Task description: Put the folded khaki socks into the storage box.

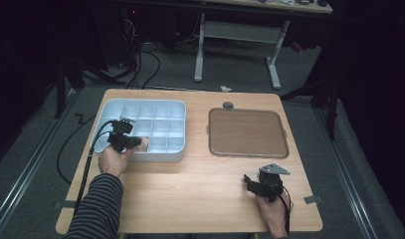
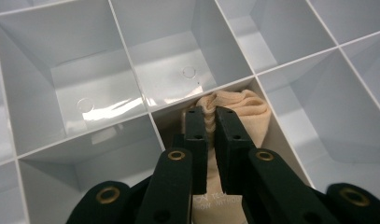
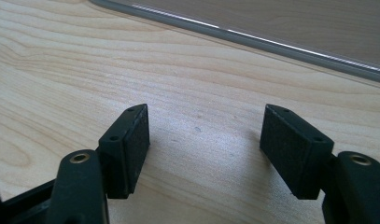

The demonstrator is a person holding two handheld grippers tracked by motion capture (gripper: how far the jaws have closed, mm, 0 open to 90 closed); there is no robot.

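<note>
Step in hand: the left claw (image 2: 211, 122) is clamped on a beige folded cloth (image 2: 246, 109) inside the compartmented tray (image 1: 106, 107); a pick-up or a drop-off, I cannot tell which.
Where the cloth is: in a front-row compartment of the tray, at the bench's (image 1: 200, 189) left side, toward its front edge.
Cloth's lie: its long axis runs along the claw's line of sight, bunched folded end pointing away toward the tray's far rows.
Right claw (image 3: 204, 133): jaws apart, nothing between, resting over bare bench near the front right corner, just short of the brown tray (image 1: 247, 132).
Next move calls for: probably a straight lift, keeping clear of the thin dividers.
</note>
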